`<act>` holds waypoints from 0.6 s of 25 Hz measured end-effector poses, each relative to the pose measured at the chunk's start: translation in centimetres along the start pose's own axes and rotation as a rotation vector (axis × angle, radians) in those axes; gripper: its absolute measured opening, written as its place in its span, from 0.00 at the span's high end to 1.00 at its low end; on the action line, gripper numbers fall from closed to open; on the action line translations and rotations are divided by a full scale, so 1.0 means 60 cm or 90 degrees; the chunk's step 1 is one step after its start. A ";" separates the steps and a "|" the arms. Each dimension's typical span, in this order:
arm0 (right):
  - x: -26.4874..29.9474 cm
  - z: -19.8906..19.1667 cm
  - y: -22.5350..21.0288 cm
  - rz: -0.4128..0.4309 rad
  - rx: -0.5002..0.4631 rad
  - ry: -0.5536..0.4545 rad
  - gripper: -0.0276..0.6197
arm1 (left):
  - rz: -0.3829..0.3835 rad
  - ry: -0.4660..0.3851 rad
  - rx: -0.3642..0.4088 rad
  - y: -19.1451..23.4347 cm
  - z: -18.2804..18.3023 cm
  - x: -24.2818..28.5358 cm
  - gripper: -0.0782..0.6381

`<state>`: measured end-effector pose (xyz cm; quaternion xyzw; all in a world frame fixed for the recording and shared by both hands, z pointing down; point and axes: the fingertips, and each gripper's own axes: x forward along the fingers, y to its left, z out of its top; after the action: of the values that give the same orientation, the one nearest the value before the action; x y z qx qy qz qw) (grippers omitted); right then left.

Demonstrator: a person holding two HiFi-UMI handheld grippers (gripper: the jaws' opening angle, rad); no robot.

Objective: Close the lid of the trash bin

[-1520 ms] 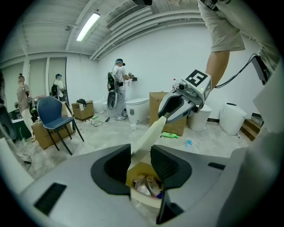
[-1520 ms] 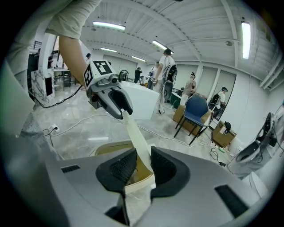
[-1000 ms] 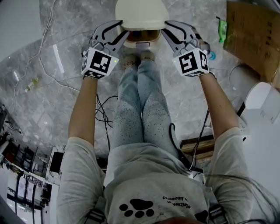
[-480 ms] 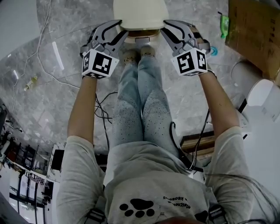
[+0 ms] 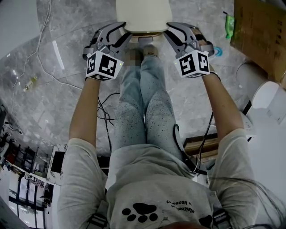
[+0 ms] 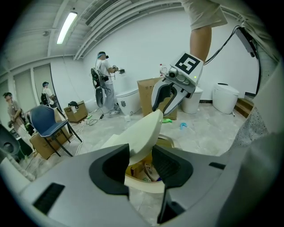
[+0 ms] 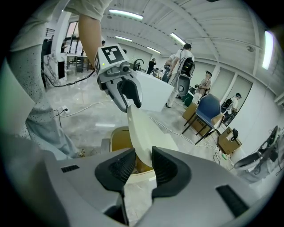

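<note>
Left hand-held gripper (image 6: 141,165) and right hand-held gripper (image 7: 144,166) are straddling opposite edges of the lid (image 5: 143,13), their jaws opening and no longer clamping it. The lid is hanging tilted above the trash bin (image 7: 117,137) on the floor, partly lowered and not yet seated.

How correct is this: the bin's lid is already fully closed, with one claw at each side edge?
Not closed: the left gripper view shows the lid tilted up over the bin. The left claw and right claw, jaws opening, each straddle a side edge.
</note>
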<state>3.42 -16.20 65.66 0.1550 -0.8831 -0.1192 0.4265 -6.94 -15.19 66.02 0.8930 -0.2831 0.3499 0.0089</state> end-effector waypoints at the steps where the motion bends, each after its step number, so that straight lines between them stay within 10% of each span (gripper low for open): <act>1: 0.001 -0.003 0.005 0.002 -0.001 0.003 0.76 | -0.001 0.004 0.003 -0.004 -0.003 0.001 0.67; 15: 0.028 -0.035 0.049 0.023 -0.009 0.024 0.75 | -0.004 0.045 0.042 -0.035 -0.044 0.022 0.66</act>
<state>3.56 -14.25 69.14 0.1380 -0.8769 -0.1145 0.4460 -6.73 -13.49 69.23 0.8808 -0.2677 0.3905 -0.0096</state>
